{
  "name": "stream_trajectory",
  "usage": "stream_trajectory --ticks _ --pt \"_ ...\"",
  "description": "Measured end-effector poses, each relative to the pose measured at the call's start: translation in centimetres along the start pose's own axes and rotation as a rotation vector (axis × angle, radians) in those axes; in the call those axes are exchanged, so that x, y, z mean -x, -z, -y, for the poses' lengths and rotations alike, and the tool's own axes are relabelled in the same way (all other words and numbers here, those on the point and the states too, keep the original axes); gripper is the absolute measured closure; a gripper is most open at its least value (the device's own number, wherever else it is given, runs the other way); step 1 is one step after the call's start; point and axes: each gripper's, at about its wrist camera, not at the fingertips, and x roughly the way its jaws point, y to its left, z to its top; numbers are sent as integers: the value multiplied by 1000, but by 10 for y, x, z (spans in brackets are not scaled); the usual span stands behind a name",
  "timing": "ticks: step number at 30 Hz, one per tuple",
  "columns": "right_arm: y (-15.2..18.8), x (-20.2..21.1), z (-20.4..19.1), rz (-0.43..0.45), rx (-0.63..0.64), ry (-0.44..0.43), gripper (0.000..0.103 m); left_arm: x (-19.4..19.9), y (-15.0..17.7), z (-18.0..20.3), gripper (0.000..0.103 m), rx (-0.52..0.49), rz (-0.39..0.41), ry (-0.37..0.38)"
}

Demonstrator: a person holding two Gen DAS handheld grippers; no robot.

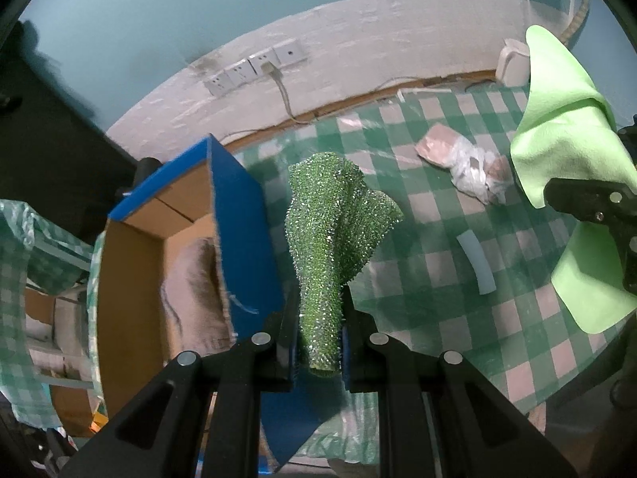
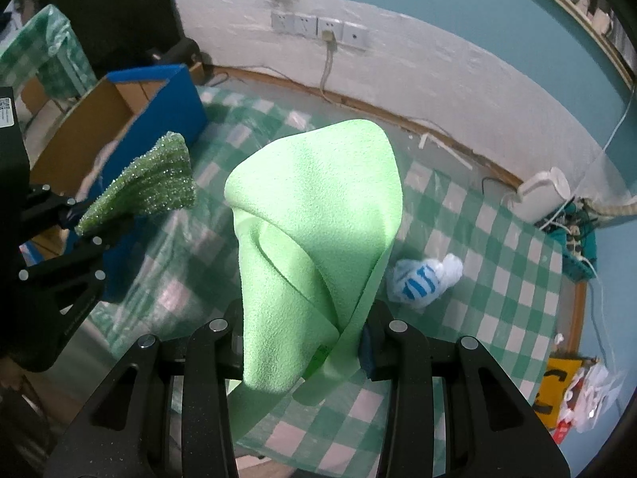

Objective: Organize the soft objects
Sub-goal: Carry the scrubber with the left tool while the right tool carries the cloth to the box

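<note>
The left gripper (image 1: 318, 342) is clamped on a sparkly green scrubbing cloth (image 1: 334, 231), which stands up from the jaws just beside the blue wall of the cardboard box (image 1: 243, 219). The right gripper (image 2: 302, 342) is pinched on a pale green microfibre cloth (image 2: 318, 219), lifted above the checked tablecloth (image 2: 497, 247). Inside the box a brownish soft thing (image 1: 195, 290) already lies, so I judge the sorting is partly done. Both held cloths are not yet in. Out on the table a blue-and-white striped bundle (image 2: 422, 275) and a crumpled plastic-wrapped packet (image 1: 462, 159) remain loose, apparently left to gather.
</note>
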Motion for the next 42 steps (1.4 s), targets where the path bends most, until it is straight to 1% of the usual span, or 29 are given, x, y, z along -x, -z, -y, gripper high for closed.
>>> stream_trajectory --ticks 12,31,36,42 --pt "-22 29 -29 68 65 -20 65 16 5 -32 87 57 30 -1" --pt "-48 20 -67 60 110 -60 65 25 18 -85 87 161 53 -2" --pt "-61 21 -87 71 132 -80 65 24 25 -103 87 194 53 -16" --pt "-78 20 -113 81 165 -108 65 17 37 -130 87 244 34 -39"
